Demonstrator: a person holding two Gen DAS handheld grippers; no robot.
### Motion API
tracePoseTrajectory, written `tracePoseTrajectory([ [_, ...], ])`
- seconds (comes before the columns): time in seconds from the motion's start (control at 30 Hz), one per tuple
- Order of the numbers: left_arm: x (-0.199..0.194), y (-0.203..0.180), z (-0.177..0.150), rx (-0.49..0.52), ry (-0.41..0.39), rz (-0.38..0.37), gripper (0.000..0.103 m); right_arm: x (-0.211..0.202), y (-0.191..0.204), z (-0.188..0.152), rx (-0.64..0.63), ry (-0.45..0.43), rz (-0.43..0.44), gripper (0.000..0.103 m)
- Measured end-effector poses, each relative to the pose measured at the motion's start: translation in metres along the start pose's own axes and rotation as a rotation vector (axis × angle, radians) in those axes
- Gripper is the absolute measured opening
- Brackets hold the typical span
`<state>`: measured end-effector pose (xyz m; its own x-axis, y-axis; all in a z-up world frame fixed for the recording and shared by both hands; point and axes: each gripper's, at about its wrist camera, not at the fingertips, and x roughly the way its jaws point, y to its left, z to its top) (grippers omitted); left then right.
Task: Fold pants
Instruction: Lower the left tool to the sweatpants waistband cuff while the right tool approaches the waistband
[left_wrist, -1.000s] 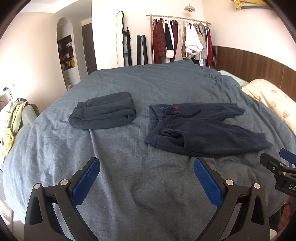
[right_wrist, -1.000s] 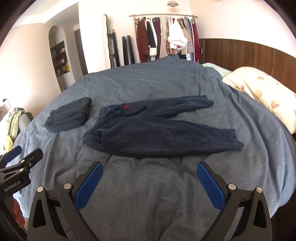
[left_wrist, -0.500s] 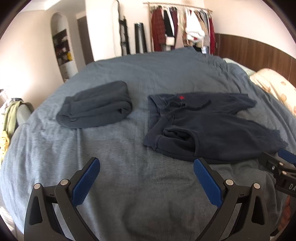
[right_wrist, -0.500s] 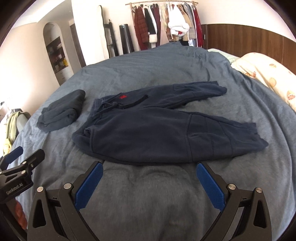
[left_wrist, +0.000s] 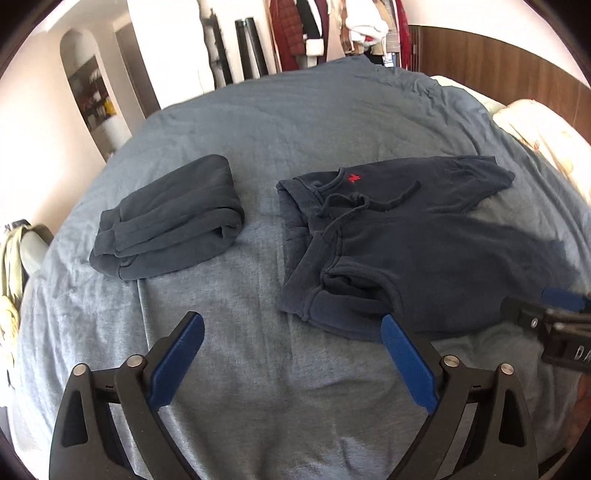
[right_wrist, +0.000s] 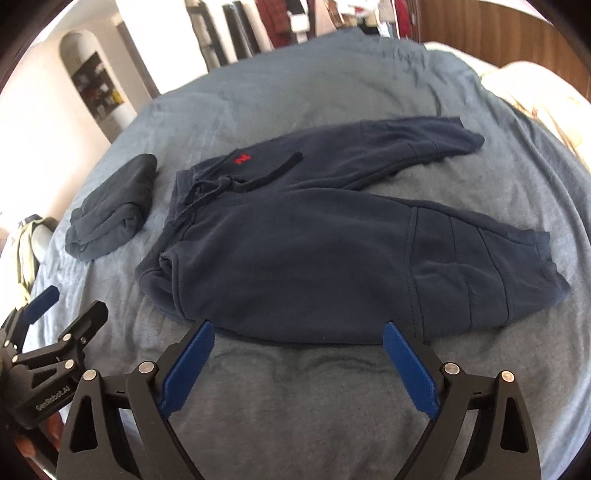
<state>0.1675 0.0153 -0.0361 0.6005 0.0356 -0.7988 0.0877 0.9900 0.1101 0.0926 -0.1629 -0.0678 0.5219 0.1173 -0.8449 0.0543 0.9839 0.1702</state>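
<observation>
Pants: you have the navy pants (right_wrist: 295, 236) lying flat on the blue-grey bedspread (left_wrist: 295, 122), waistband to the left, both legs running right. The legs are splayed apart, the far leg angling away toward the pillow (left_wrist: 546, 133).
Waistband: the near corner (left_wrist: 332, 310) is rolled open and stands a little proud of the bed. The drawstring (left_wrist: 354, 206) lies loose across the front.
Left gripper: your left gripper (left_wrist: 291, 354) hovers over bare bedspread just near of the waistband corner. Jaws spread wide, nothing between them.
Right gripper: your right gripper (right_wrist: 295, 362) sits at the near edge of the near leg, jaws likewise spread and empty, not touching cloth as far as I can judge.
Other item: a folded dark garment (left_wrist: 170, 225) rests to the left of the pants, apart from them.
Step (judgement): folding not yet begun; likely next is to pinch the near edge at waist and cuff and carry it over the far leg.
Risk 1: you may pinch the bedspread along with the fleece, since the edge lies flat on soft bedding. The fold would then drag the cover.
Risk 2: the rolled waistband offers two layers; catching only the top one would let the pants open out when lifted.
Risk 3: splayed legs mean a straight fold will not stack them; cuffs would end misaligned.
Risk 4: the loose drawstring may get trapped and bunch inside the fold.
</observation>
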Motion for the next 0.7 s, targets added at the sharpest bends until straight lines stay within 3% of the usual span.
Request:
tracePoseTrajectory([
  [0.1,0.0,0.002,0.013,-0.019,0.028,-0.008,0.095,-0.005,-0.001,0.01,0.041,0.064,-0.001,0.094],
  [0.27,0.017,0.002,0.022,-0.012,0.057,0.006,0.089,-0.002,-0.01,0.017,0.105,0.098,-0.03,0.094],
  [0.53,0.065,0.004,0.017,-0.028,0.171,-0.049,0.074,0.034,-0.03,0.004,0.264,0.186,-0.024,0.081],
  [0.7,0.088,0.008,0.015,-0.051,0.213,-0.056,0.073,0.052,-0.04,-0.005,0.352,0.219,-0.021,0.077],
])
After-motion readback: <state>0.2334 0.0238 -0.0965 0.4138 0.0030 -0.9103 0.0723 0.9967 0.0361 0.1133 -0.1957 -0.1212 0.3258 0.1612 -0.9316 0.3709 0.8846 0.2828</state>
